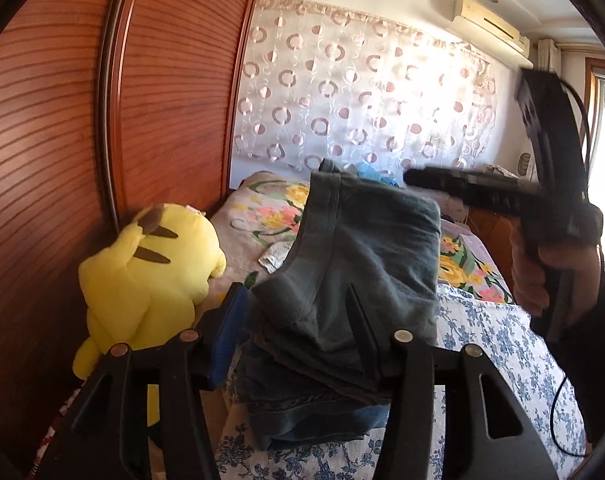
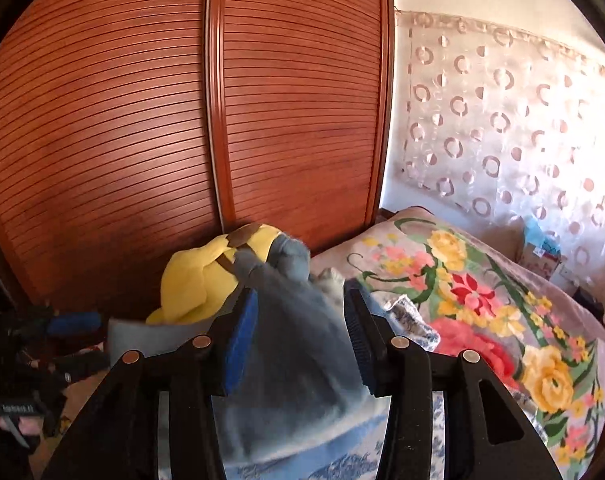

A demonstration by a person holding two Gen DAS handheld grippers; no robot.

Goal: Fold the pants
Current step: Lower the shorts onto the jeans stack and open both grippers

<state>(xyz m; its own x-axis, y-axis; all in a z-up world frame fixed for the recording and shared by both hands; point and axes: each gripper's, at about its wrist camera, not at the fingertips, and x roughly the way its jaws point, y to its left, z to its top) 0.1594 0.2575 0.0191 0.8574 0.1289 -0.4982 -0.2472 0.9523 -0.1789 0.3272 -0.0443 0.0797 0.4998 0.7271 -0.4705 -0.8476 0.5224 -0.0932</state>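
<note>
The blue-grey jeans (image 1: 342, 280) are bunched and lifted above the bed. In the left wrist view, my left gripper (image 1: 298, 300) has its fingers around a thick fold of the jeans, the denim draped over the right finger. In the right wrist view, my right gripper (image 2: 298, 300) holds another bunch of the jeans (image 2: 298, 344) between its blue pads (image 2: 242, 336). The right gripper (image 1: 502, 196) also shows in the left wrist view, blurred, held by a hand above and right of the jeans.
A yellow plush toy (image 1: 150, 280) sits at the bed's left edge against the wooden slatted wardrobe (image 1: 62, 140). A floral blanket (image 2: 482, 300) and a blue-flowered sheet (image 1: 502, 340) cover the bed. A patterned curtain (image 1: 362, 92) hangs behind.
</note>
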